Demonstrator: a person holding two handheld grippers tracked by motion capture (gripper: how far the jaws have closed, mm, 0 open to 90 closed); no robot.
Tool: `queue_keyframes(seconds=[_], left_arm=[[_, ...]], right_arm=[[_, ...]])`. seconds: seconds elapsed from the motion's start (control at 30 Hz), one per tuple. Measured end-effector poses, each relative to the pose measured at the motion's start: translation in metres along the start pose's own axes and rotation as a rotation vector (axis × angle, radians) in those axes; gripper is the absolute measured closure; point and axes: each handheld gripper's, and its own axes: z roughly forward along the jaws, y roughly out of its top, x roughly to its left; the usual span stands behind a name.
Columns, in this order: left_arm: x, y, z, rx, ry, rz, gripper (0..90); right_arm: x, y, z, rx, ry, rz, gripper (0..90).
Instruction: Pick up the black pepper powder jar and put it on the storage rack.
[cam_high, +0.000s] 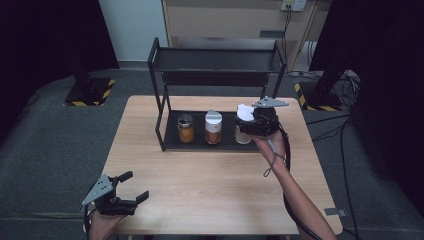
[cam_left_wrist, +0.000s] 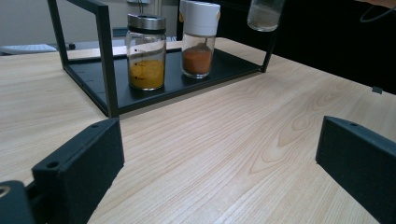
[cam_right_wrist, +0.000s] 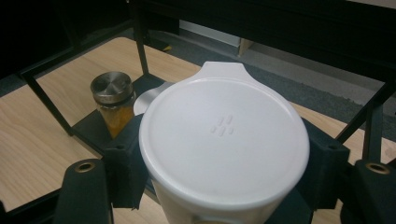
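From the high view, your right gripper (cam_high: 248, 121) pinches a white-lidded shaker jar (cam_high: 243, 131) at the right end of the black rack's (cam_high: 159, 85) lower shelf, just beside the white-capped jar of orange spice (cam_high: 213, 127), with the steel-lidded jar of yellow spice (cam_high: 185, 128) farther left. Your left gripper (cam_high: 134, 186) rests near the table's (cam_high: 200, 185) front left corner, jaws spread and holding nothing.

In the left gripper view, your two jaws stand wide apart over bare wood. The shaker jar's clear base (cam_left_wrist: 264, 15) hangs above the shelf level, off the tray.

In the right gripper view, your jaws press on either side of the jar just under its white flip lid (cam_right_wrist: 224, 135), and the steel-lidded jar (cam_right_wrist: 112, 100) sits beyond on the shelf.
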Motion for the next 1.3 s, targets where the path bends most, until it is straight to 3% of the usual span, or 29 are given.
queue_keyframes(seconds=[0.33, 0.73, 1.3], left_arm=[[0.0, 0.0, 0.0, 0.0, 0.001, -0.002, 0.4], [0.001, 0.0, 0.0, 0.001, 0.001, -0.006, 0.4], [0.001, -0.001, 0.0, 0.001, 0.002, -0.006, 0.5]], right_arm=[[-0.006, 0.002, 0.022, 0.003, -0.023, 0.005, 31.0], [-0.015, -0.016, 0.051, 0.011, -0.047, 0.042, 31.0], [-0.011, -0.037, 0.079, 0.048, -0.059, 0.045, 31.0]])
